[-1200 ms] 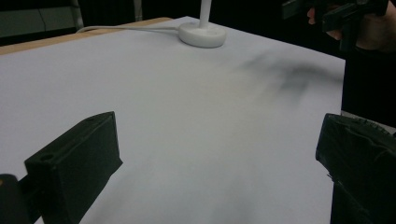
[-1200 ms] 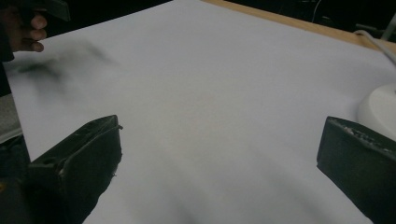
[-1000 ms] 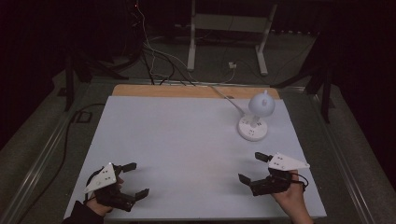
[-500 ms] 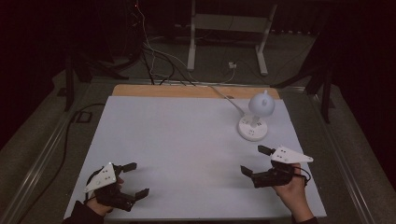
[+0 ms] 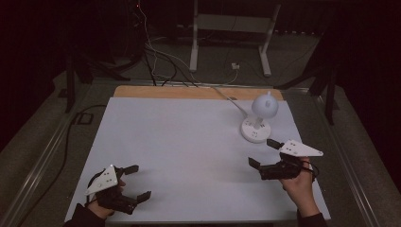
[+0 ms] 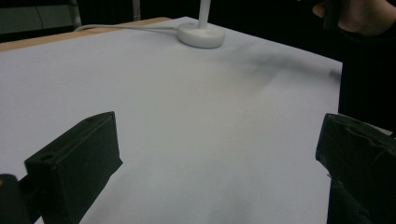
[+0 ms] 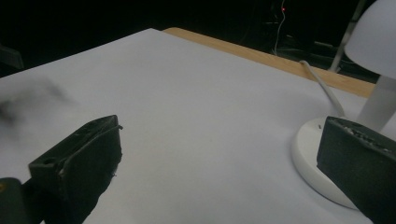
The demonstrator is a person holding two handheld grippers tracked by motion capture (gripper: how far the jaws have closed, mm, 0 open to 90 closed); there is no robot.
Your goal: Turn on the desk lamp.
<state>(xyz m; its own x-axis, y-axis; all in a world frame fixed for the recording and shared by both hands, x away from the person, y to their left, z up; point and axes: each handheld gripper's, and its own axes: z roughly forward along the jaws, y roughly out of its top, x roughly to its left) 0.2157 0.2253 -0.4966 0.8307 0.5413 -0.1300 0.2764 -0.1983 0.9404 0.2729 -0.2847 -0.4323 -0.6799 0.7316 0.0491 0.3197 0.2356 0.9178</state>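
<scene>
Place: a dim lab or recording studio was indicated.
Table (image 5: 189,142): a white-covered worktop with a wooden edge was seen.
Surroundings: black drapes, loose cables (image 5: 156,56) and a metal stand (image 5: 231,28) on grey floor were seen.
Lamp (image 5: 259,118): a small white desk lamp was placed on it.

A plain white sheet (image 5: 189,151) covers the table, leaving a strip of pale tan wood (image 5: 189,91) bare along the far edge. A small white desk lamp (image 5: 257,120) with a round base and domed shade trails a white cable (image 5: 227,97). Both hand-held grippers, left (image 5: 137,181) and right (image 5: 261,152), have matte black jaws and light grey triangular top plates. The floor (image 5: 42,137) is grey, the background nearly black.
</scene>
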